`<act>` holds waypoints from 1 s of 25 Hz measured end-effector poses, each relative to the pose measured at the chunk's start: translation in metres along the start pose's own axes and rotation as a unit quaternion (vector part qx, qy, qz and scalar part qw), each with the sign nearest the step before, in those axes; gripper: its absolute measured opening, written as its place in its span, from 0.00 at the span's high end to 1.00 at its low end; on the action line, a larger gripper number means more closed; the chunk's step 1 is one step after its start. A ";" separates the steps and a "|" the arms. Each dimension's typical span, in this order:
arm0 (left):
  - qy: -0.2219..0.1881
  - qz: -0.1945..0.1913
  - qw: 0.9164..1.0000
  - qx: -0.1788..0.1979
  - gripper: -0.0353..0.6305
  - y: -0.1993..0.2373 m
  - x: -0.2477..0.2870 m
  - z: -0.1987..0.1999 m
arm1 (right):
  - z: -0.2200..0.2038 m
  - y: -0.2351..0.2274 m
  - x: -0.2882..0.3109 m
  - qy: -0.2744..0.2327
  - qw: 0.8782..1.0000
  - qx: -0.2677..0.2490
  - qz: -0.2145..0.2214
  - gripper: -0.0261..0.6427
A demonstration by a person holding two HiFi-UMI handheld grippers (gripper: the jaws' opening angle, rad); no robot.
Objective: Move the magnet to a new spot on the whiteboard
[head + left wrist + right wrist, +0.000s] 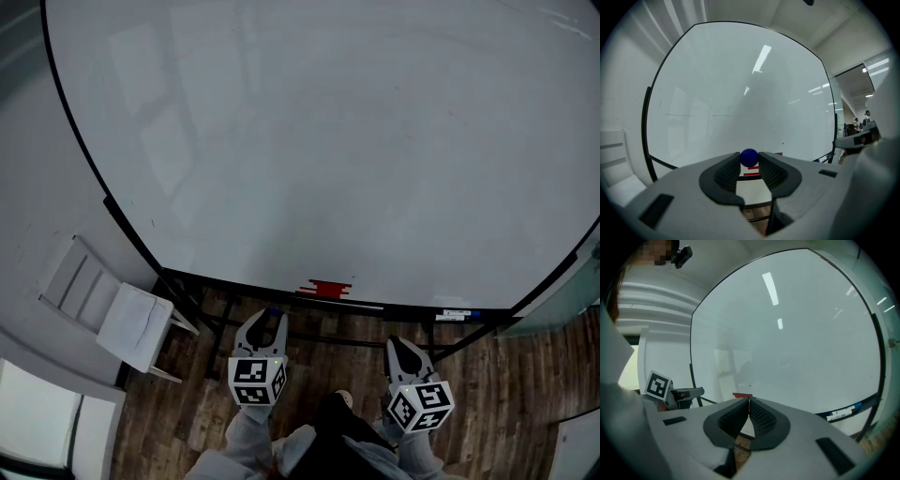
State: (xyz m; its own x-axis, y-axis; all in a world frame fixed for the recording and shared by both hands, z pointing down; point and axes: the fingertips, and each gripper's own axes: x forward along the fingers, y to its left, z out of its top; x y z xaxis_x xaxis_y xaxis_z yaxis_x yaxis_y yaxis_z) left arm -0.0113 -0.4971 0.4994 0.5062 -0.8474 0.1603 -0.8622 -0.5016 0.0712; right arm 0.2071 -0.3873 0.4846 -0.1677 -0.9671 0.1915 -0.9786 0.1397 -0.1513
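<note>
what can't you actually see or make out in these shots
Head view: the magnet is just a blue speck at the left tool tips, too small to show the grip.
Red item on the tray: mostly behind the magnet and jaws in the left gripper view, partly behind the right tool in its view; too small to identify.
Marker print: too small.
Whiteboard top: cut off in head view.

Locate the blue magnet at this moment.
In the left gripper view, the blue magnet sits clamped between the jaw tips of the left gripper, near the lower edge of the whiteboard.
</note>
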 end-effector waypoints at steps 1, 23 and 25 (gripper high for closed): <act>0.002 -0.002 1.000 0.000 0.76 0.000 -0.003 -0.002 | -0.002 0.001 -0.004 0.000 1.000 0.001 -0.003 0.92; -0.030 -0.052 0.997 0.041 0.76 -0.033 -0.015 0.039 | 0.019 0.002 -0.028 -0.014 0.999 -0.030 -0.003 0.92; -0.044 -0.061 0.996 0.053 0.76 -0.039 -0.008 0.059 | 0.039 -0.003 -0.024 -0.028 0.999 -0.046 0.002 0.92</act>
State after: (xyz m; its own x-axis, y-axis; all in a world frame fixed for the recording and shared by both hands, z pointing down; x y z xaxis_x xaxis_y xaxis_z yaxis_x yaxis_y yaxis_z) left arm 0.0198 -0.4808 0.4369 0.6103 -0.7892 0.0689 -0.7900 -0.6127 -0.0211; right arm 0.2190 -0.3723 0.4427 -0.1673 -0.9765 0.1362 -0.9852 0.1601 -0.0619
